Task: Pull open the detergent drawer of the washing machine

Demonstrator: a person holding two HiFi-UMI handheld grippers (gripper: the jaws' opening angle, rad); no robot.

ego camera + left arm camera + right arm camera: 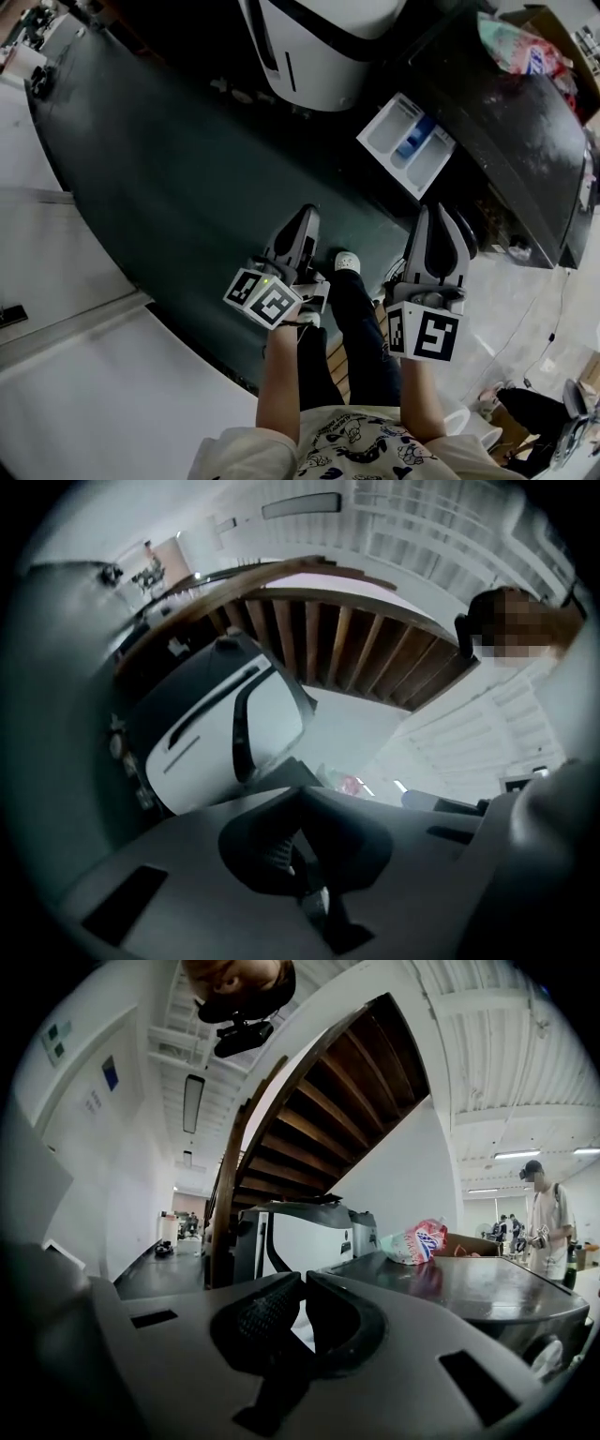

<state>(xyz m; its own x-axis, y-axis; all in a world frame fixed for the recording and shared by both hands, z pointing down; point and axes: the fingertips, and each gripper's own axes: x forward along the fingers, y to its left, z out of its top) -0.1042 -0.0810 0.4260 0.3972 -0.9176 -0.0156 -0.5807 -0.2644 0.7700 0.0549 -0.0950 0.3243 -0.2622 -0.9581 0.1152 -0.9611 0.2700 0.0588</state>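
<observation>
The white detergent drawer (405, 142), with a blue compartment inside, stands pulled out from the front of the dark washing machine (525, 131). Both grippers hang in the air away from it, nearer the person. My left gripper (300, 223) is shut, its jaws together with nothing between them; in the left gripper view the left gripper (302, 794) points past a white machine (216, 733). My right gripper (441, 223) sits just short of the drawer. In the right gripper view the right gripper (303, 1279) has its tips touching and holds nothing.
A white machine (319, 47) stands beyond the drawer. A colourful detergent bag (412, 1239) lies on the dark washer's top (459, 1288). A wooden staircase (319, 1119) curves overhead. A person (542, 1222) stands far right. My feet and legs (356, 309) are below the grippers.
</observation>
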